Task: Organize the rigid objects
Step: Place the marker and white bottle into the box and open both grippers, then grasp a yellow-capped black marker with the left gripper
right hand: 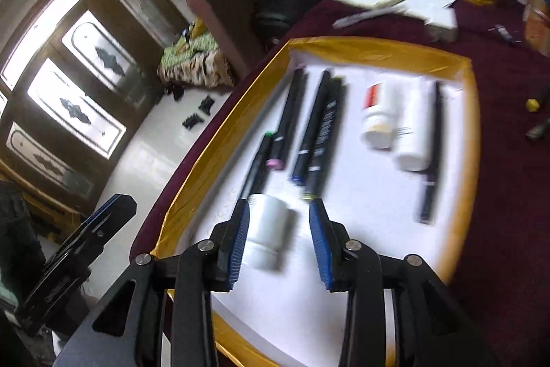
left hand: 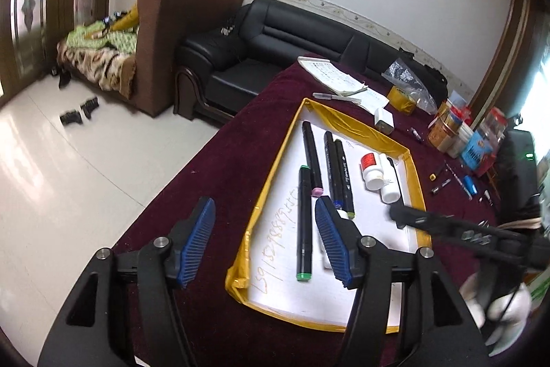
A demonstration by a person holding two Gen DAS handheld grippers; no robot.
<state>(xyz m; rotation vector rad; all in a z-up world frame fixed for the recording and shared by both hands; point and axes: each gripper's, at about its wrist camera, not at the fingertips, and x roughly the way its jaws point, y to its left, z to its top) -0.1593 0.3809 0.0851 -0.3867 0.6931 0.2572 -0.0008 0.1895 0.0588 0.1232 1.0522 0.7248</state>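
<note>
Two grippers: both with jaws spread, neither clasping anything.
Right gripper [right hand: 278, 241]: lower centre of its view, over the near end of the tray [right hand: 220, 133]; a white bottle [right hand: 266, 229] lies between its pads, nearer the left pad; contact cannot be told through the blur.
Bottle axis: runs roughly along the fingers, cap end toward the camera, so the pads would close across its width.
Left gripper [left hand: 264, 241]: lower centre of its view, straddling the tray's left rim; nothing between its pads but cloth [left hand: 206, 160] and rim.
Nearer arm: right, by judgement; the bottle sits inside its jaws, while the left view hardly shows it behind that gripper's right pad.
Green pen [left hand: 304, 222]: just past the left gripper's right pad, long axis running away up the frame.
Other pens [left hand: 335, 167]: three, farther up the tray, roughly parallel.
Far bottles [left hand: 378, 171]: two, right of the pens, with a thin black pen [left hand: 395, 176] beside them.
Off-tray items: small loose pieces [left hand: 453, 177] on the cloth, right of frame, well apart from both grippers.
Coming move: judged to turn on squeezing the bottle crosswise.
</note>
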